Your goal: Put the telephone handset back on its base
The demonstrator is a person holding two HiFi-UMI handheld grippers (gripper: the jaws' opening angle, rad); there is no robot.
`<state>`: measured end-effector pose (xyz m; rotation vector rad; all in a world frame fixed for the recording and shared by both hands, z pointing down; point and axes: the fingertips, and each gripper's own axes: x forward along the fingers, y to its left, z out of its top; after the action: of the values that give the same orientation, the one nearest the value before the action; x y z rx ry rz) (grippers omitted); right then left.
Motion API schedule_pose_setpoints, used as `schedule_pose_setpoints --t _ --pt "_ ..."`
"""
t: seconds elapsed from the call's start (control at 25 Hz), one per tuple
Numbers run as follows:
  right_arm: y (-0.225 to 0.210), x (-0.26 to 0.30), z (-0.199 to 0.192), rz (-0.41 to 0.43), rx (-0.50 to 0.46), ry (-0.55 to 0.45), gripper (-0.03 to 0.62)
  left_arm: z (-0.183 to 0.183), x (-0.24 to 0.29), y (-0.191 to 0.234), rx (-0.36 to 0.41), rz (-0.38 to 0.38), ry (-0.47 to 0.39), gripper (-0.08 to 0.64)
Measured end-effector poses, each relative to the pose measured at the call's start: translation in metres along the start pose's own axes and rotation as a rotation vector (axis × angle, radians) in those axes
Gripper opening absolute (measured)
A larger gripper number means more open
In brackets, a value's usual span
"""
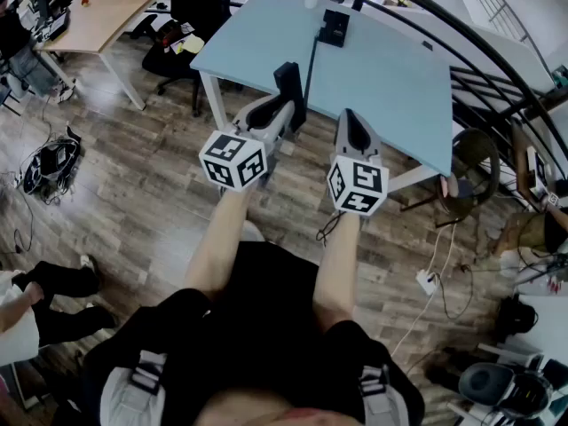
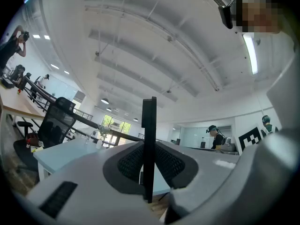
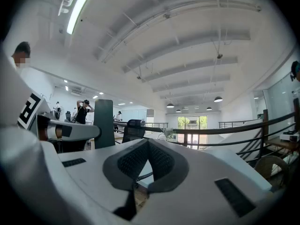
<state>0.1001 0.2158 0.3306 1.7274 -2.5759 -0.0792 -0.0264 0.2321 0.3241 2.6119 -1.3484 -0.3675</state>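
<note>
My left gripper (image 1: 282, 114) is shut on the black telephone handset (image 1: 289, 84), which stands upright just over the near edge of the light blue table (image 1: 399, 78). A black cord (image 1: 312, 60) runs from the handset up to the black base (image 1: 335, 27) at the table's far side. In the left gripper view the handset (image 2: 149, 139) shows edge-on as a thin slab pinched between the pads. My right gripper (image 1: 353, 130) hangs beside it, to the right, shut with nothing in it (image 3: 148, 143). From the right gripper view the handset (image 3: 104, 123) stands at the left.
A black office chair (image 1: 191, 7) and a wooden desk (image 1: 106, 11) stand at the far left. A dark curved railing (image 1: 484, 69) runs behind the table, with a wicker chair (image 1: 475, 171) at its right end. A person's legs (image 1: 53, 300) are at the lower left.
</note>
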Motion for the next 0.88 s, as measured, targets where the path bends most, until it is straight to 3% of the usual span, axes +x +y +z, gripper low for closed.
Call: schedule_pose_setpoints --t 0.56,0.88 --pt "-0.023 0.004 0.012 -0.026 0.018 -0.065 -0.006 0.004 0.012 -0.002 0.009 -0.006 -0.006 0.064" --pt "-0.022 0.023 0.004 -0.003 0.035 -0.034 -0.006 0.010 0.016 0.010 -0.004 0.007 -0.023 0.064"
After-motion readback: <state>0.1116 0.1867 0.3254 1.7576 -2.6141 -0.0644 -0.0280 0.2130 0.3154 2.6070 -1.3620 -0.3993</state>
